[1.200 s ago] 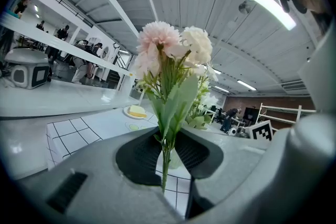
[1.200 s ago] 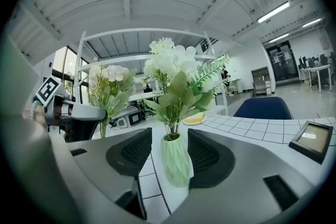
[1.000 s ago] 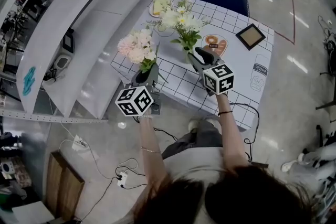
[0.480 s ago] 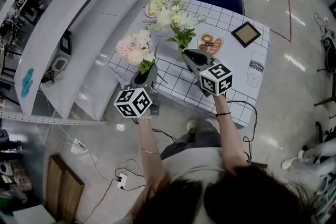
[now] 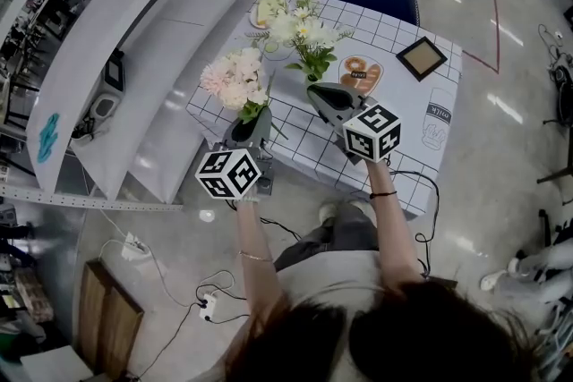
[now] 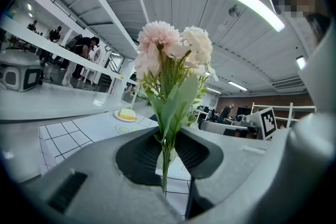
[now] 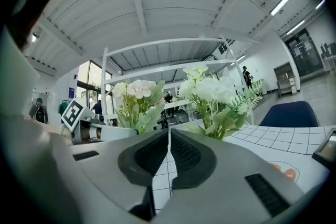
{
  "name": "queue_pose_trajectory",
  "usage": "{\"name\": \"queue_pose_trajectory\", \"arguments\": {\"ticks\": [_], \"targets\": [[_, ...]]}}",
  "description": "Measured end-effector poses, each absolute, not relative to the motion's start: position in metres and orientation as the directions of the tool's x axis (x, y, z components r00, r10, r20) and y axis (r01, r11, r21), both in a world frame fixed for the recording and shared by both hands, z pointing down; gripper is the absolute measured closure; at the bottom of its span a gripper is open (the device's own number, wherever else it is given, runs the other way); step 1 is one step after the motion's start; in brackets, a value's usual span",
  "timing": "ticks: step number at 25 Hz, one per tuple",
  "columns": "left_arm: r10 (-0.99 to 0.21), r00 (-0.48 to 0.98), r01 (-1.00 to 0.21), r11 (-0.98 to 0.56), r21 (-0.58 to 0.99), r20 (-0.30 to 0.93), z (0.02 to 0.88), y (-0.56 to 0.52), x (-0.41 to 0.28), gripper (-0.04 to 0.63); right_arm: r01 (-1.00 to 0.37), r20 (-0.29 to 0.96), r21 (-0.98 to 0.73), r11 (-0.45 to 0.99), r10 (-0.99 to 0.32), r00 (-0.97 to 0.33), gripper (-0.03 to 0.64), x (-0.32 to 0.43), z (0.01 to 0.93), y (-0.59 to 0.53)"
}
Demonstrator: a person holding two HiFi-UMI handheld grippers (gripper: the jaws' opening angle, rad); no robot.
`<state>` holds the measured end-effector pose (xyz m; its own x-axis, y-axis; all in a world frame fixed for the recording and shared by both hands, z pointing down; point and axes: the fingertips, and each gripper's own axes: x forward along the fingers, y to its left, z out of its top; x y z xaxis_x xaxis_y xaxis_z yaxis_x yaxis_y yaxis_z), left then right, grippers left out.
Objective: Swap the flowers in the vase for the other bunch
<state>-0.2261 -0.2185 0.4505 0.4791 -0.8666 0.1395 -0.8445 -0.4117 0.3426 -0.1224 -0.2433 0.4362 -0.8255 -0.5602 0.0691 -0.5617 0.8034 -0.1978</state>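
Holding item one, left gripper [image 5: 251,123]: bunch of pale pink and cream flowers [image 5: 235,80] on thin green stems, upright, raised over the near-left edge of the white grid-patterned desk [image 5: 304,146]. Jaws are narrow, pinched on the gathered stems [image 6: 165,165] below the leaves. The flower heads stand well clear above the pads.

Item two: bunch of white flowers [image 5: 307,33] with fern-like green sprigs, standing upright mid-desk, just beyond the right gripper [image 5: 315,92]. The vase cannot be made out; that gripper covers the foot of the bunch. The right gripper's jaws have just been closing and now meet with nothing between them. The white bunch's stems pass behind one jaw, not through the gap.

Handling, as judged:
- Both bunches are likely light and top-heavy.
- The stems are slim and springy, apt to twist or slide in a pinch.
- The petals are soft and easily crushed.
- Best hold is low on the bundled stems, under the foliage, never on the heads.
- The white bunch wants a straight upward draw, since a light vase could tip or ride up with it.
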Motion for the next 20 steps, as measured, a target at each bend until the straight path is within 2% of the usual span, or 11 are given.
{"name": "queue_pose_trajectory", "arguments": {"ticks": [8,20], "targets": [[-0.853,0.507,-0.835,-0.449,0.318,0.125,0.446,-0.217,-0.222,0.515,-0.506,0.014,-0.194,0.840,-0.514,-0.858,0.607,-0.123,0.418,-0.240],[-0.847,0.517,-0.829,-0.462,0.315,0.119,0.442,-0.218,-0.219,0.515,-0.481,0.003,-0.185,0.857,-0.489,-0.872,0.607,-0.122,0.413,-0.236]]}}
